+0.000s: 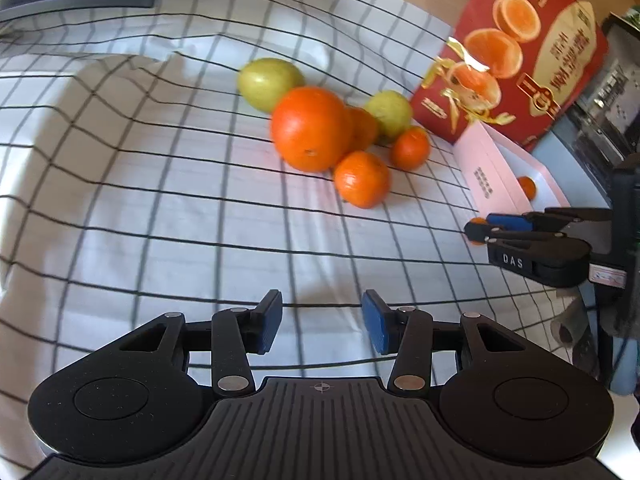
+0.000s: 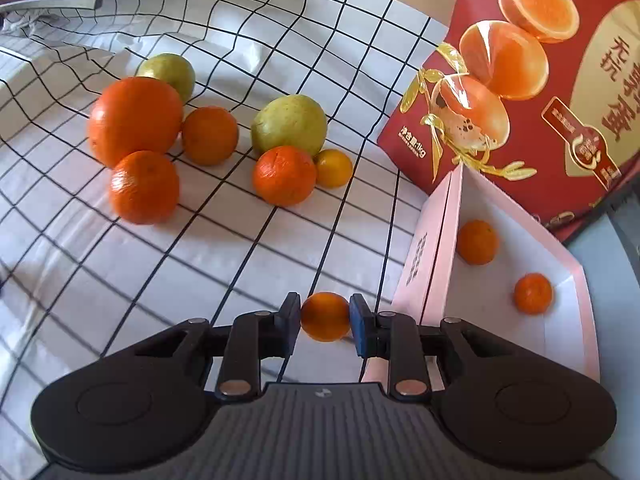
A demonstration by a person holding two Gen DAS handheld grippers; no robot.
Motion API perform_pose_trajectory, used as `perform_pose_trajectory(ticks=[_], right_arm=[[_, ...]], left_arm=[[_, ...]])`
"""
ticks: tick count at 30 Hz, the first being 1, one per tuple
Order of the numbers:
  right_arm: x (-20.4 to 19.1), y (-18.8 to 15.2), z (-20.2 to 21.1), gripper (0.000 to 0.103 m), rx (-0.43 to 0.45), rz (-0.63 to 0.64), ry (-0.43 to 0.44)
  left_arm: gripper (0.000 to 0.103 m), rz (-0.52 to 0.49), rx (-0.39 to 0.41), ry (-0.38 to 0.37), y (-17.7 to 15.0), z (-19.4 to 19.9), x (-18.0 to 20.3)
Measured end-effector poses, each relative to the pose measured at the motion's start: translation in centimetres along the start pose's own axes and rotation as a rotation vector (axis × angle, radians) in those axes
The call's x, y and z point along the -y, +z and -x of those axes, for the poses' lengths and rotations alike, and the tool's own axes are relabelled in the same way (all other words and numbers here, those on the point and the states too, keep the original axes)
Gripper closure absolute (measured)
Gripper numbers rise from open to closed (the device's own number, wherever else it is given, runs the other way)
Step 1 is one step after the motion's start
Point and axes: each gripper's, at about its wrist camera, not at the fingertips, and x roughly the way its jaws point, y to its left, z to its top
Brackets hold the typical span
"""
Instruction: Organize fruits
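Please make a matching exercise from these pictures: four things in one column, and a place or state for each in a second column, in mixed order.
1. left gripper
2. small orange
3. pink box
4. big orange

a. holds two small oranges
b. open, nothing between its fingers
c. on the checked cloth, among the loose fruit
d. between the right gripper's fingers

Pairs: 1-b, 2-d, 3-a, 4-c

I see a small orange pinched between my right gripper's pads, just beside the pink box. Two small oranges lie apart inside that box. On the checked cloth, one big orange, four smaller ones and two green fruits cluster together.
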Motion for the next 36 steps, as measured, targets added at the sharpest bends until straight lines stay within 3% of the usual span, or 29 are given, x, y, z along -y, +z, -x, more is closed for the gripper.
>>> perform_pose_trajectory(ticks=[7, 12, 18, 22, 26, 28, 36], right_arm=[[1.2, -2.5, 3.2, 0.077, 0.013, -0.183, 0.176], [1.6, -5.1, 4.9, 0.077, 0.027, -0.298, 0.291], [1.6, -6.9, 5.3, 0.076, 0.035, -0.312, 0.297], [1.7, -7.4, 6.1, 0.062, 0.053, -0.315, 0.278], [1.8, -7.8, 7.1, 0.059, 0.073, -0.324, 0.250], [1.7, -8.2, 7.6, 0.048, 0.084, -0.314, 0.223], [2.7, -10.6, 8.0, 0.046, 0.048, -0.359, 0.169]], left_arm=[[0.054, -0.051, 0.002, -0.042, 0.5, -0.7, 1.8], [0.054, -0.118, 0.029, -0.028, 0.9, -1.0, 3.5], [0.054, -0.214, 0.099, 0.032, 3.2, -1.4, 5.5], [0.054, -0.180, 0.106, 0.113, 5.4, -3.5, 6.0], [0.054, -0.153, 0.071, 0.140, 6.9, -5.7, 6.7], [0.051, -0.164, 0.074, 0.184, 7.0, -6.3, 7.3], [0.052, -0.268, 0.135, 0.290, 6.2, -7.4, 9.3]])
